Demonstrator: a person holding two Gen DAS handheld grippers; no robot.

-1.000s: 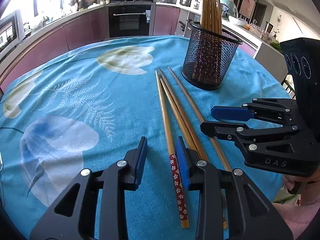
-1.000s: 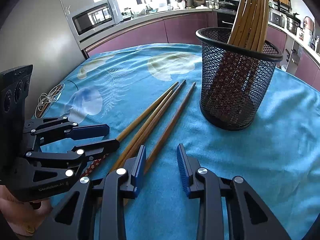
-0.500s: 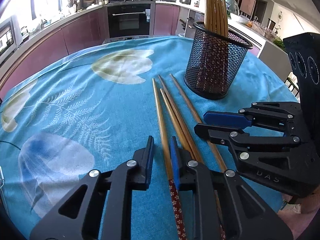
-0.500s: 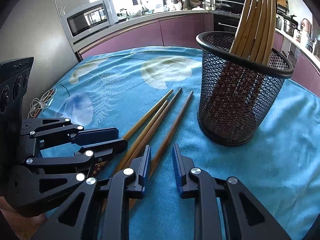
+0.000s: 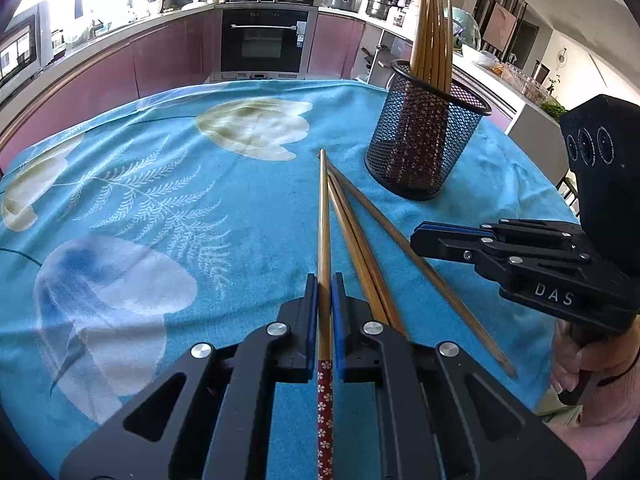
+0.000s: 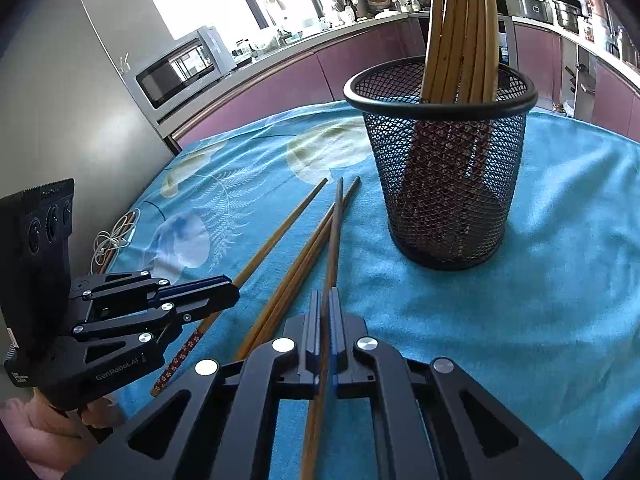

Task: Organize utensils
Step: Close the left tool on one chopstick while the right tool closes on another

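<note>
**Both grippers clamped on chopsticks, holder waiting**

Kitchen, purple cabinet fronts, oven at the back. Worktop (image 5: 120,184) covered with a blue floral cloth. Black mesh holder (image 5: 424,144) stands upright on it, already carrying a bunch of chopsticks.

Four loose chopsticks lie on the cloth just beside the holder, fanned out from near its base. Left hand-held gripper (image 5: 325,300) is closed on the leftmost chopstick (image 5: 324,216), the one with the red flower-patterned handle end; grip sits just ahead of that pattern. Right hand-held gripper (image 6: 325,312) is closed on the outer chopstick (image 6: 335,240) on the holder's side, again toward the thick end. The middle pair (image 5: 352,232) lies untouched between them.

Handling judgement: sticks look light, stiff, smooth-lacquered, so likely to swivel or slip in a narrow pinch. Holding near the thick end leaves a long free tip; that should suit dropping it into the holder, but expect some wobble.
</note>
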